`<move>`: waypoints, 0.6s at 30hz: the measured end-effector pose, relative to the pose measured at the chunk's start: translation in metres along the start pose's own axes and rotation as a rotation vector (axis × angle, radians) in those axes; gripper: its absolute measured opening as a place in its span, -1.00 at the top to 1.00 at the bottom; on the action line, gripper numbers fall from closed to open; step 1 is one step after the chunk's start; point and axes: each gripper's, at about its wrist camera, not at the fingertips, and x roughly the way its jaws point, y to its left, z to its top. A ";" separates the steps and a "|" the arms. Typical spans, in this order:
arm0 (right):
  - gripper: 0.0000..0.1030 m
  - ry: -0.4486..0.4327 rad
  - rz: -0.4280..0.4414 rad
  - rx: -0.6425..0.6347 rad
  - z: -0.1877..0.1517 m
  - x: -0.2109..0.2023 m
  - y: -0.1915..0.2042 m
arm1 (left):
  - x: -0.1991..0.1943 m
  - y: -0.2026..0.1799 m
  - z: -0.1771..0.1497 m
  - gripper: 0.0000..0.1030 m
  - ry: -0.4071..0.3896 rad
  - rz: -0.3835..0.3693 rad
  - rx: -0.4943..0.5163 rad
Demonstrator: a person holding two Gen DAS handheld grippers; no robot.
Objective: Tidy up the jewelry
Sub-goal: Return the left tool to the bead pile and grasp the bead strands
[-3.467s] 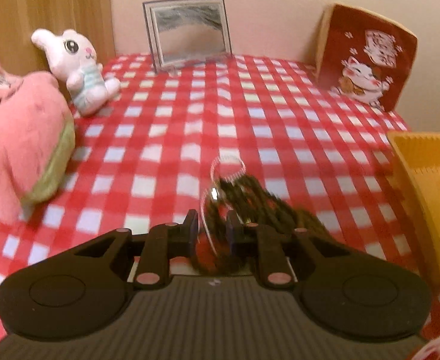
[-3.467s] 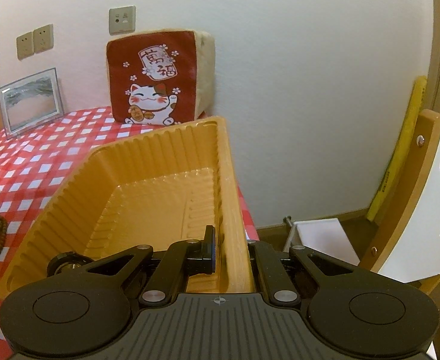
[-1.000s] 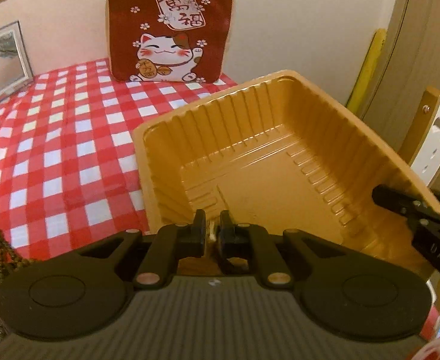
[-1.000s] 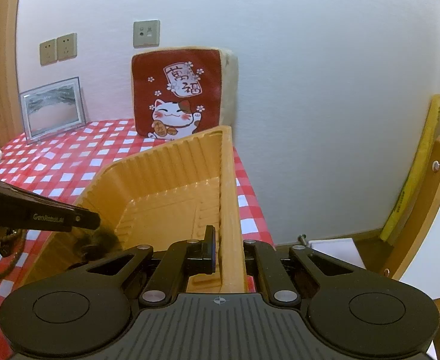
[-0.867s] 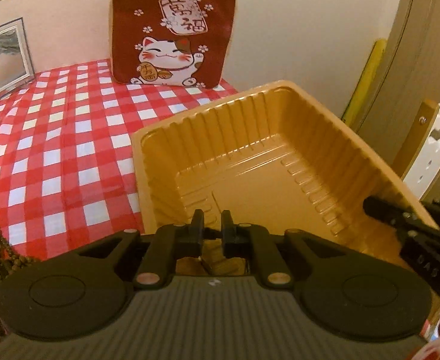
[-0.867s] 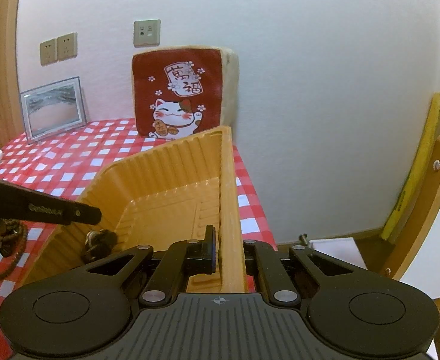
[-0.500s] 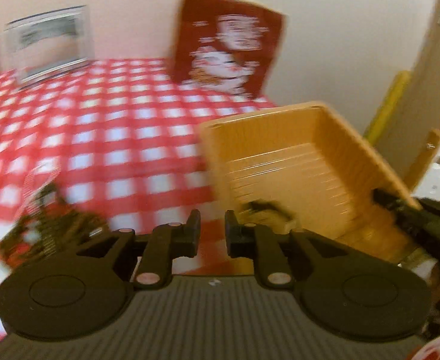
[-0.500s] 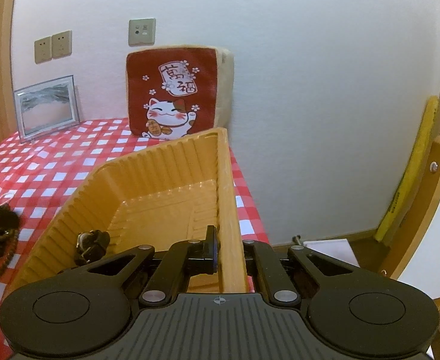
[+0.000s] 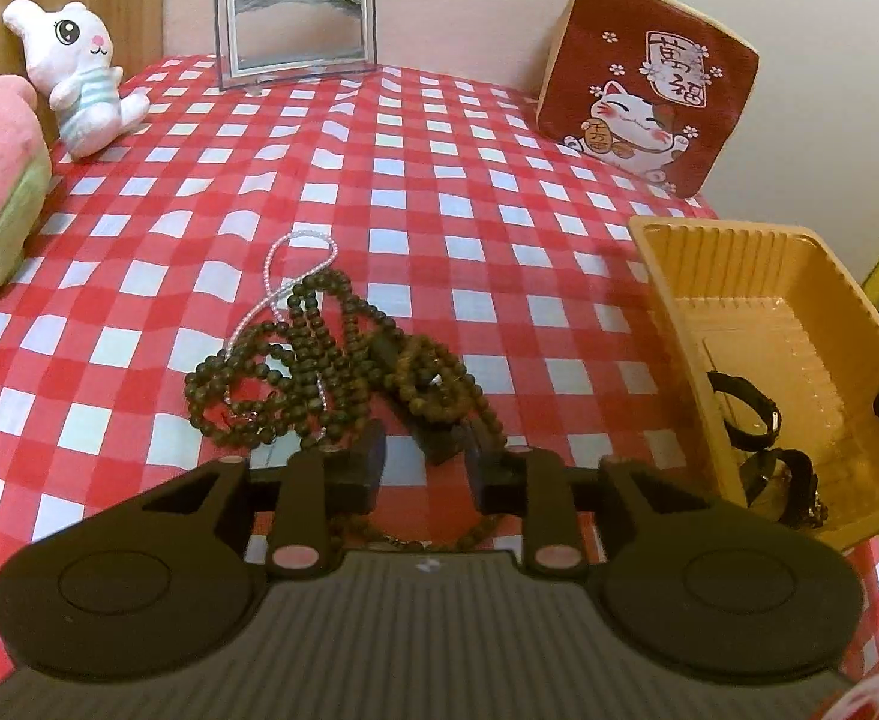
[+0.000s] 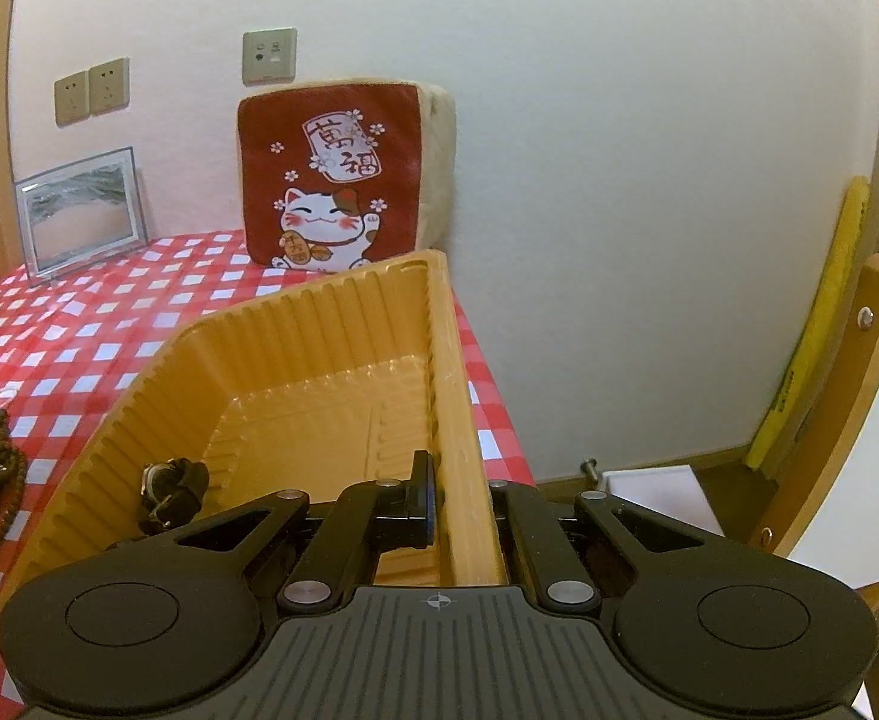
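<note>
Back over the beads, tray pinned for the next drop

Left tool (image 9: 424,471) hovered low over the tangle of dark bead strands (image 9: 343,372) on the checked desk (image 9: 499,180), jaws just opened partway and empty, one dark block of the pile lying loose between the tips, untouched. Right tool (image 10: 460,507) clamped narrow on the near wall of the orange tray (image 10: 331,324), probably to keep the light tray from sliding while pieces went in (sensible, given how flimsy it looked). Already inside: a dark watch (image 10: 172,489), curled against the left wall near the front. Clear bead chain (image 9: 295,276) threaded through the dark strands, so likely to come up snagged. Tray parked just right of the pile, keeping the carry short.
</note>
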 end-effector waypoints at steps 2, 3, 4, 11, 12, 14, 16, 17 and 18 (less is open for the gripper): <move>0.91 0.000 -0.002 -0.002 -0.001 0.000 -0.001 | 0.003 -0.001 0.000 0.44 -0.003 -0.004 -0.011; 0.91 0.001 -0.002 -0.001 -0.001 0.000 -0.001 | 0.005 -0.001 0.001 0.43 -0.003 -0.005 -0.013; 0.91 0.001 -0.002 0.000 -0.001 0.000 -0.001 | 0.008 -0.002 0.003 0.43 -0.006 -0.002 -0.014; 0.91 0.002 -0.002 -0.002 -0.001 0.000 0.000 | 0.033 0.000 0.013 0.43 0.016 0.005 -0.060; 0.91 0.003 -0.002 -0.001 -0.001 0.000 -0.001 | 0.036 0.000 0.014 0.44 0.019 0.010 -0.064; 0.91 0.004 -0.001 -0.001 -0.001 0.001 -0.001 | 0.041 0.000 0.015 0.49 0.028 0.010 -0.071; 0.91 0.005 0.000 -0.002 -0.001 0.001 -0.001 | 0.042 -0.002 0.016 0.66 0.023 -0.001 -0.073; 0.91 0.005 0.000 -0.001 -0.001 0.001 -0.001 | 0.042 -0.004 0.017 0.86 0.020 -0.004 -0.063; 0.91 0.006 0.000 -0.001 -0.001 0.001 -0.001 | 0.040 -0.006 0.017 0.89 0.017 -0.017 -0.050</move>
